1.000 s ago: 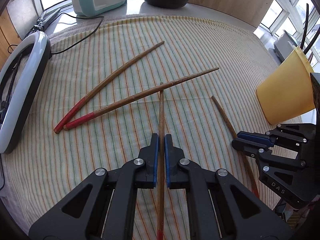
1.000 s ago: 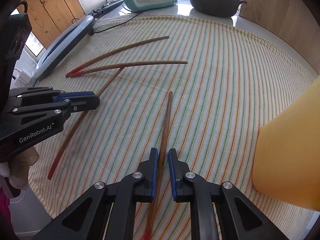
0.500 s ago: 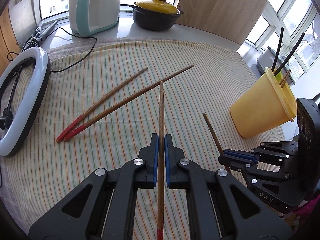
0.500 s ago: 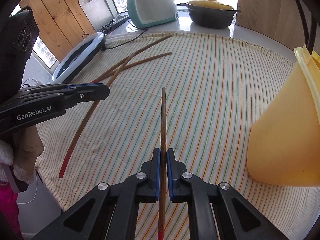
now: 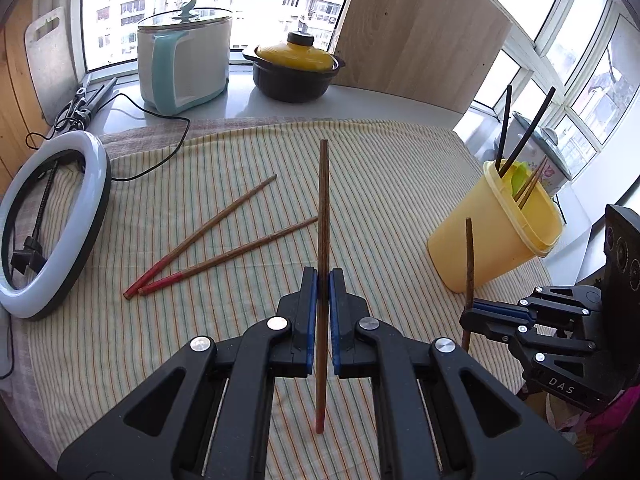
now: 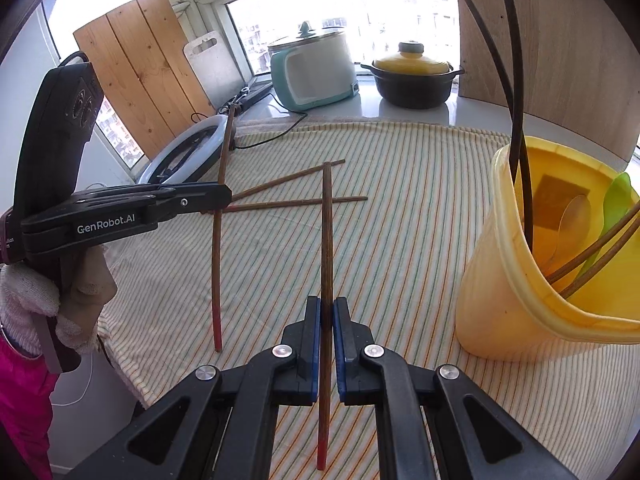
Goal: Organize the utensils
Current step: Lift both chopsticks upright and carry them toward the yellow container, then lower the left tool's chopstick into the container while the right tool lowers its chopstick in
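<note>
My left gripper (image 5: 323,280) is shut on a brown, red-tipped chopstick (image 5: 323,216), held upright above the striped cloth. My right gripper (image 6: 328,308) is shut on a second such chopstick (image 6: 327,232), also lifted; it shows in the left wrist view (image 5: 469,256) beside the yellow cup (image 5: 496,236). The cup (image 6: 520,288) stands at the right and holds chopsticks, a green spoon and a wooden spoon. Two more red-tipped chopsticks (image 5: 208,240) lie on the cloth (image 5: 400,184), also in the right wrist view (image 6: 292,190). The left gripper (image 6: 224,196) appears in the right wrist view.
A ring light (image 5: 56,224) lies at the cloth's left edge with its cable. A teal-and-white cooker (image 5: 184,64), a black pot with yellow lid (image 5: 296,72) and a wooden board (image 5: 424,36) stand behind. Scissors lie by the window.
Both grippers have risen from the cloth, each carrying its chopstick up and tilting it upright. The right gripper shut on its chopstick. The yellow cup has come fully into view.
</note>
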{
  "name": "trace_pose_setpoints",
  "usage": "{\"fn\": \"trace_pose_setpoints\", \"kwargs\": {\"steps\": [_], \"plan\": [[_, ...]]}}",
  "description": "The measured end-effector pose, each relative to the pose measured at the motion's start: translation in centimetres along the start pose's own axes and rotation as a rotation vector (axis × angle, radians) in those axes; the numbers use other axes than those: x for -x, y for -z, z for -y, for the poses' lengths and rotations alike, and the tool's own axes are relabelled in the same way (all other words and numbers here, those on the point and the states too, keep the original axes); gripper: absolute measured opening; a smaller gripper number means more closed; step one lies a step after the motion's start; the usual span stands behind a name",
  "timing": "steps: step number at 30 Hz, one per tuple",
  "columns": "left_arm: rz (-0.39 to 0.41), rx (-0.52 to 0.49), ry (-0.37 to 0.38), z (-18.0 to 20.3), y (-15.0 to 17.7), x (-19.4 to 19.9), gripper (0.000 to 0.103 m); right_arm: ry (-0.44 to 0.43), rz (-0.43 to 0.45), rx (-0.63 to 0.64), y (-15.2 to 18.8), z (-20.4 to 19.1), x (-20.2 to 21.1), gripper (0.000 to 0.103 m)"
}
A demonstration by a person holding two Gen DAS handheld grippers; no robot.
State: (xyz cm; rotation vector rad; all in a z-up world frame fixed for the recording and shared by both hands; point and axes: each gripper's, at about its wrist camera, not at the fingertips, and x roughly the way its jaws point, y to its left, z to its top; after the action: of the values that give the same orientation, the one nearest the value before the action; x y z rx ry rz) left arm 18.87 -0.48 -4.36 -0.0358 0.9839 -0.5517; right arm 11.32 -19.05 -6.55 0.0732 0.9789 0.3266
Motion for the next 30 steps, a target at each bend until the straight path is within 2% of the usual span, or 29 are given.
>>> {"fn": "trace_pose_setpoints", "kwargs": {"steps": [6, 12, 30], "plan": [[0.053, -0.014, 0.005, 0.7, 0.1, 2.5, 0.004, 0.005, 0.082, 0.029, 0.1, -0.3, 2.7, 0.004], [0.092, -0.041, 0.012, 1.9, -0.1, 4.2, 0.004, -0.006, 0.127, 0.047, 0.2, -0.6, 4.5, 0.004], [0.237, -0.13, 0.125, 8.2, -2.5, 9.7, 0.004, -0.017, 0.317, 0.002, -1.2, 2.4, 13.1, 0.004]]}}
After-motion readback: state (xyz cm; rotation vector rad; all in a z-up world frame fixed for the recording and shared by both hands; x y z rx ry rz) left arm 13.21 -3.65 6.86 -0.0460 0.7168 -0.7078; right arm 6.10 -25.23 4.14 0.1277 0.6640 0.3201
